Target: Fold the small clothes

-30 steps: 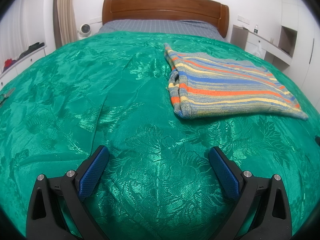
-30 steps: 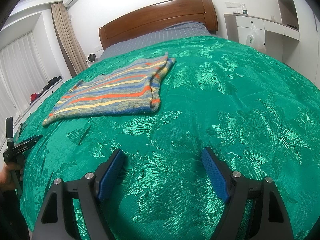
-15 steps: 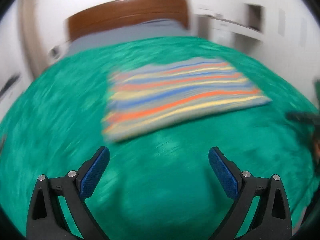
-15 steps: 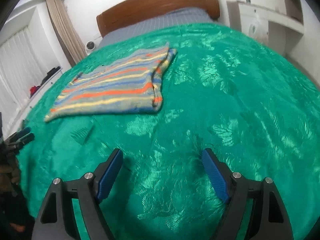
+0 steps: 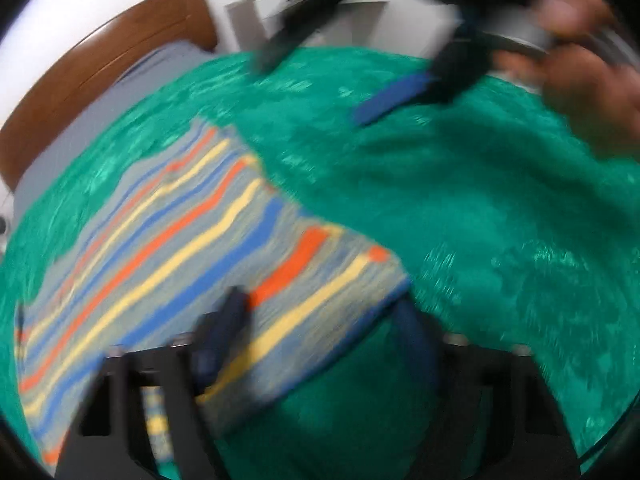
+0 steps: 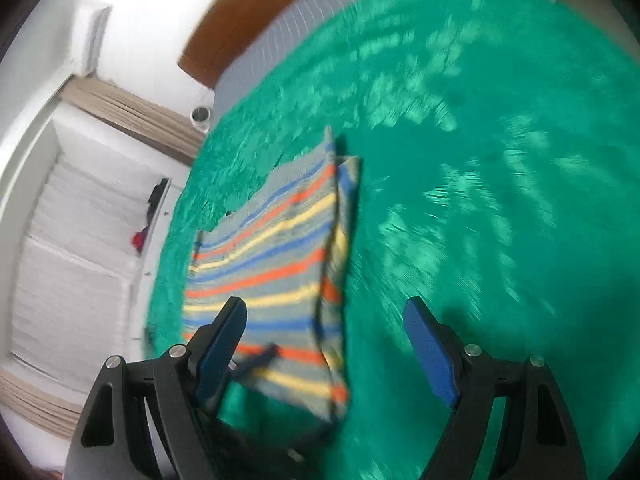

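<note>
The left gripper [image 5: 320, 328] has black triangular cut-out arms, silver screw heads, and dark blue ribbed finger pads [image 5: 224, 328]. The right gripper [image 6: 326, 348] matches it: black frame, silver screws, blue pads [image 6: 430, 350]. At two o'clock in the left wrist view, a bare-skinned hand [image 5: 580, 80] shows, blurred.

No text, label, brand or number can be read in either view; both are motion-blurred
</note>
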`<state>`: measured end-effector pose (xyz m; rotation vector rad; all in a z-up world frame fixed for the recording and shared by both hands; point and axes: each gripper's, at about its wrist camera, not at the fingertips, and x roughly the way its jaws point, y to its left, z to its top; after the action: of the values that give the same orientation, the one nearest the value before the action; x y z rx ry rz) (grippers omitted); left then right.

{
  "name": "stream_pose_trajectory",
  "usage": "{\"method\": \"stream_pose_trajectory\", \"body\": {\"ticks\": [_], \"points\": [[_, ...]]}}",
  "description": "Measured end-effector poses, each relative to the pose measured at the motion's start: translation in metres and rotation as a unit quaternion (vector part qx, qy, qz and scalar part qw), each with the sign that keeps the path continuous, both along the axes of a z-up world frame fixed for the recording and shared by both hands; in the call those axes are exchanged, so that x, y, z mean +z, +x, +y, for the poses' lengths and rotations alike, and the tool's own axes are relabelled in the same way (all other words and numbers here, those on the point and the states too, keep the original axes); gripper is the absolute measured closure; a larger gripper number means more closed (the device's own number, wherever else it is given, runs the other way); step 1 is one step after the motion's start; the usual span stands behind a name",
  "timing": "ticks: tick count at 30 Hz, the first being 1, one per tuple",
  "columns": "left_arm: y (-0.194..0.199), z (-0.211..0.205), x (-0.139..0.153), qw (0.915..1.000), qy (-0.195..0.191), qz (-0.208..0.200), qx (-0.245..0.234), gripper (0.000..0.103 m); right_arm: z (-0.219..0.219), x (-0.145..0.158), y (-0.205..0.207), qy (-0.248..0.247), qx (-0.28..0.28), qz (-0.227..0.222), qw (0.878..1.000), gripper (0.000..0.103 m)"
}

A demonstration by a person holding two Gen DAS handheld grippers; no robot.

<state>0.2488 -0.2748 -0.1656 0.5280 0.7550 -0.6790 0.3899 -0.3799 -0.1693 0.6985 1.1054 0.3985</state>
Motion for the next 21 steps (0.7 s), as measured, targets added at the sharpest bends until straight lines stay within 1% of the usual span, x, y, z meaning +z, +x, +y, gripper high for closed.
{"method": "stream_pose_trajectory", "body": {"ticks": [1,2,3,4,6,7,8,9,11,12,13,14,15,16,17,18,19,20,21], "points": [[0.003,-0.002,0.0,1.0,-0.001,-0.001,0.001,0.091,0.007,-0.005,0.019,-0.001,0.016,0.01,1.0,0.027],[0.005,0.0,0.002,1.0,-0.004,-0.001,0.007,0.096,0.013,-0.009,0.032,0.001,0.025,0.016,1.0,0.03],[0.008,0.003,0.004,0.9997,-0.018,0.005,0.014,0.097,0.021,-0.016,0.048,0.003,0.031,0.025,0.999,0.032],[0.01,0.01,0.009,0.9987,-0.044,0.013,0.021,0.097,0.028,-0.021,0.058,0.003,0.031,0.032,0.999,0.033],[0.01,0.02,0.016,0.9973,-0.068,0.011,0.025,0.098,0.04,-0.036,0.076,-0.009,0.018,0.038,0.999,0.037],[0.008,0.026,0.021,0.9963,-0.081,0.009,0.027,0.098,0.044,-0.042,0.082,-0.011,0.007,0.035,0.999,0.047],[0.006,0.034,0.028,0.9949,-0.096,0.006,0.031,0.098,0.046,-0.045,0.085,-0.01,-0.004,0.032,0.999,0.068],[0.004,0.04,0.032,0.9938,-0.105,0.005,0.035,0.098,0.049,-0.045,0.087,-0.008,-0.014,0.029,0.999,0.091],[0.002,0.072,0.05,0.9883,-0.141,0.002,0.059,0.098,0.061,-0.03,0.086,-0.002,-0.022,-0.001,1.0,0.091],[0.001,0.084,0.055,0.986,-0.152,0.002,0.068,0.098,0.071,-0.015,0.084,-0.001,-0.014,-0.026,1.0,0.091],[0.002,0.111,0.065,0.9801,-0.176,0.006,0.091,0.098,0.082,-0.002,0.083,-0.005,-0.004,-0.042,0.999,0.091],[0.001,0.125,0.068,0.9763,-0.189,0.01,0.104,0.098,0.097,0.014,0.083,-0.012,0.01,-0.058,0.998,0.091],[0.002,0.154,0.074,0.9683,-0.213,0.016,0.129,0.098,0.113,0.028,0.084,-0.02,0.024,-0.07,0.997,0.091],[0.003,0.171,0.077,0.9634,-0.224,0.019,0.146,0.098,0.126,0.037,0.086,-0.022,0.034,-0.078,0.996,0.091],[0.003,0.196,0.079,0.9559,-0.239,0.023,0.169,0.098,0.147,0.049,0.088,-0.023,0.048,-0.087,0.995,0.091],[0.004,0.208,0.079,0.9513,-0.247,0.025,0.182,0.098,0.164,0.056,0.091,-0.024,0.059,-0.093,0.994,0.091],[0.004,0.234,0.079,0.9419,-0.261,0.033,0.209,0.098,0.192,0.064,0.095,-0.025,0.077,-0.1,0.992,0.091],[0.004,0.247,0.077,0.937,-0.267,0.037,0.222,0.098,0.212,0.066,0.098,-0.027,0.089,-0.104,0.99,0.091],[0.004,0.27,0.074,0.9284,-0.275,0.043,0.246,0.098,0.233,0.067,0.102,-0.033,0.102,-0.106,0.989,0.091]]}}
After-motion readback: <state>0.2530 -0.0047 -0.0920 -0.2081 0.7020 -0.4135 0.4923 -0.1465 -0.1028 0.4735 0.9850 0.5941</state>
